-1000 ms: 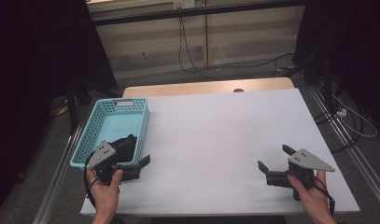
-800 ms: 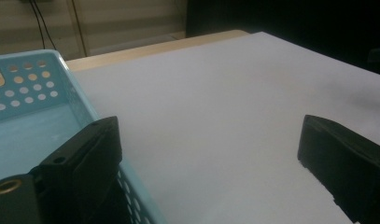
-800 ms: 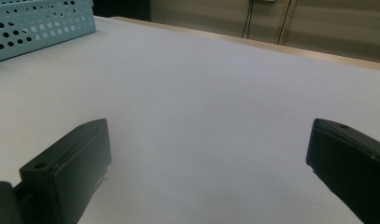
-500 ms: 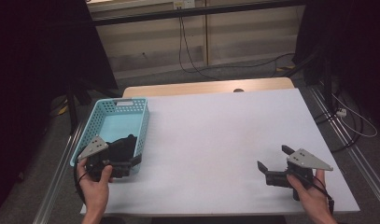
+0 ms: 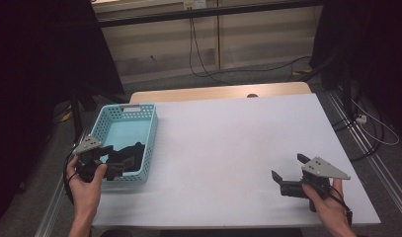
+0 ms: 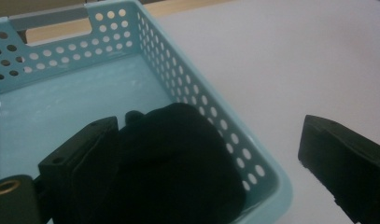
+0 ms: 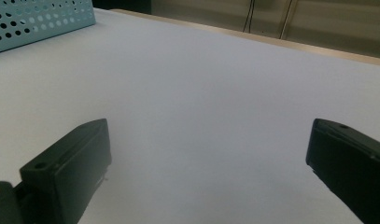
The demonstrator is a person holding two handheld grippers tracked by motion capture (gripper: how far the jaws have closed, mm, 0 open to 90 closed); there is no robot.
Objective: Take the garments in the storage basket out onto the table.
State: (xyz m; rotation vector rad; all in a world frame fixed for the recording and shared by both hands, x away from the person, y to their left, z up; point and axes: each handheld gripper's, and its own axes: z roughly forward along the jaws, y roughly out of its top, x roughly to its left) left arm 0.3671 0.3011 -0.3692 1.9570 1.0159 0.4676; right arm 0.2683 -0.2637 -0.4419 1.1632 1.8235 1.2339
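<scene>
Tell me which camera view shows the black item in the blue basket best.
The left gripper view: the black item looms close, a soft dark bundle in the blue basket's near corner. The high view shows it small and partly hidden by the left gripper. The right gripper view catches the basket's perforated wall.

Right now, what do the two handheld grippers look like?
Both are matt black. The left gripper and the right gripper each carry a grey three-cornered plate on top and two blocky black jaws. A brass-coloured fitting sits at the base of a jaw in both gripper views. A black cable trails from each, and the forearms are bare.
</scene>
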